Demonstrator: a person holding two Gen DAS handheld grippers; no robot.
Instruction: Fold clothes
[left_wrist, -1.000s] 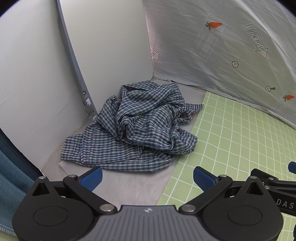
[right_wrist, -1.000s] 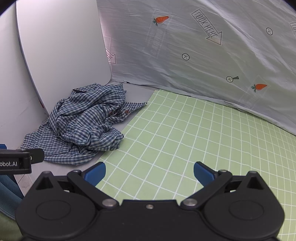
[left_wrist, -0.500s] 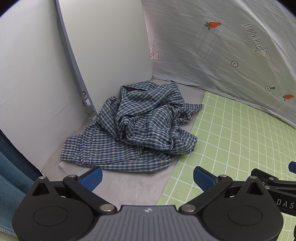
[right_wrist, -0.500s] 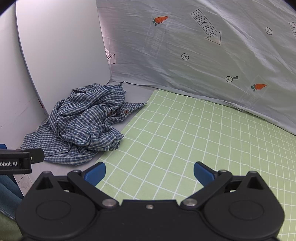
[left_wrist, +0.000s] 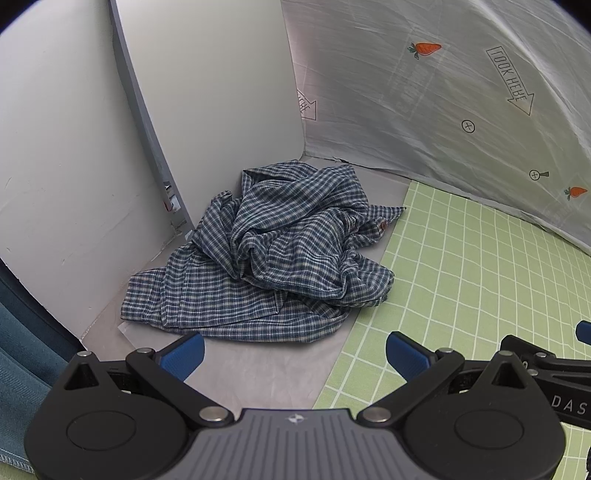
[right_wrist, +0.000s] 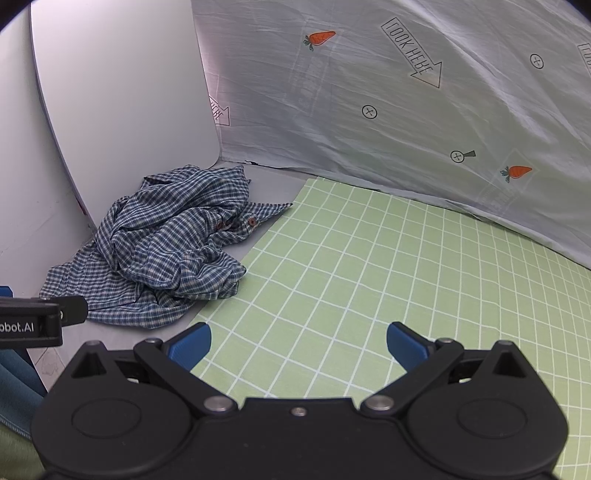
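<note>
- Teal fabric (left_wrist: 22, 376): far left edge, stitched hem visible, beside left gripper body.
- White panels (left_wrist: 74, 147): upright, two boards meeting at an angle, behind & left of shirt.
- Plaid shirt (left_wrist: 273, 254): blue/white check, crumpled in a heap, unfolded; on grey surface (left_wrist: 266, 369) in corner by panels. One pointed flap w/ brown button (left_wrist: 383, 225) reaching to edge of green mat. Also in right wrist view (right_wrist: 162, 251), left of centre.
- Left gripper (left_wrist: 294, 350): blue pads spread wide, nothing between them. Shirt just ahead of tips, apart from both pads; near hem closest to left pad, no contact.
- Green grid mat (left_wrist: 480, 277): right of shirt, white lines; shirt's right edge overlapping mat border slightly.
- Right gripper (right_wrist: 298, 341): pads spread wide, holding nothing, over green mat (right_wrist: 369, 277). Shirt ahead & to its left, well apart from pads. Left gripper's side visible at left edge of this view, close to shirt's near hem.
- Grey backdrop cloth (right_wrist: 406, 110): behind mat, printed w/ carrots, arrows, crosshair marks.
</note>
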